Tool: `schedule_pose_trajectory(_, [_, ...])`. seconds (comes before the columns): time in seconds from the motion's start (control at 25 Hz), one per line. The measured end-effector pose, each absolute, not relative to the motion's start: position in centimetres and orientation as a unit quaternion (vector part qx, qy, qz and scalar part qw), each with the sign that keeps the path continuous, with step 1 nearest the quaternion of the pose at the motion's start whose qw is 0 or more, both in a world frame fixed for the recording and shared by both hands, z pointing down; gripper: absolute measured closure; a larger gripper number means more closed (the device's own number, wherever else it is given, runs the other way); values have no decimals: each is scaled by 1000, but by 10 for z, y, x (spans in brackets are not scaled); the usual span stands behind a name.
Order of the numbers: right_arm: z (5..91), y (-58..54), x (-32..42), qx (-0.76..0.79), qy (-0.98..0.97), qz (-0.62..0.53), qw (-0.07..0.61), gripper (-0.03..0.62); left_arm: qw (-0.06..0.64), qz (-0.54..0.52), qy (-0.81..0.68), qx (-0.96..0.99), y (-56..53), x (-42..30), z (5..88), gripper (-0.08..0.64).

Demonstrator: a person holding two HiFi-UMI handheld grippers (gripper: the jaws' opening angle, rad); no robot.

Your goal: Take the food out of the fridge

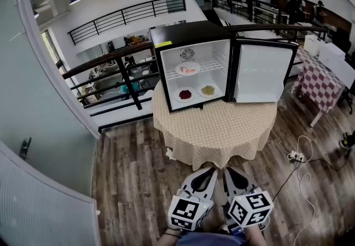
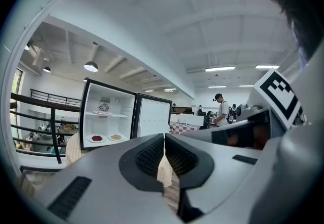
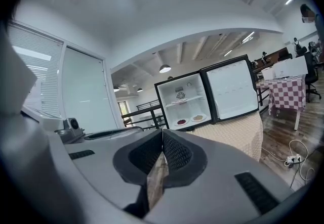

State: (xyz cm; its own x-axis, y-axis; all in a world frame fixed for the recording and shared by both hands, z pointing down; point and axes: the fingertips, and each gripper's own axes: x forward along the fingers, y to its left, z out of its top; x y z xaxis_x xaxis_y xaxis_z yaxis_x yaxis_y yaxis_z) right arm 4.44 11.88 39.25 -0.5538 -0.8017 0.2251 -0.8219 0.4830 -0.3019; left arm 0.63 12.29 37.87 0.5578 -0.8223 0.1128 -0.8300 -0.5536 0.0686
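Head view: mini fridge [image 1: 166,36], a black boxy shell with a smooth white inside, stands at the far edge of a round table [image 1: 222,128] draped in beige fine-check cloth. Its door [image 1: 260,73] hangs open to the right. On the wire shelf [image 1: 215,65] I see a round white plate w/ pink food [image 1: 187,69]. On the fridge's bottom, a plate w/ dark red food [image 1: 184,95] sits by the left wall and a plate w/ yellowish food [image 1: 208,90] nearer the door side. The floor [image 1: 133,172] is wood plank. The left gripper [image 1: 209,171] and right gripper [image 1: 228,171] are grey plastic w/ marker cubes. They sit side by side, short of the table's near edge and touching nothing.

Left gripper view: the ribbed black pads [image 2: 152,154] meet at the tips. Jaws are together w/ nothing between them, only cloth and floor visible past them. All three plates are inside the fridge, well apart from me.

Right gripper view: same story. The ribbed pads [image 3: 174,152] are closed tip to tip and empty. The fridge interior is dead ahead and the food is untouched on the shelf and bottom.
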Motion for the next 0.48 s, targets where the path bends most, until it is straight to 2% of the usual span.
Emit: schedule_pose_trajectory(0.48, [400, 102, 11, 470, -860, 200, 26, 574, 67, 45, -454, 888, 103, -23, 388, 541])
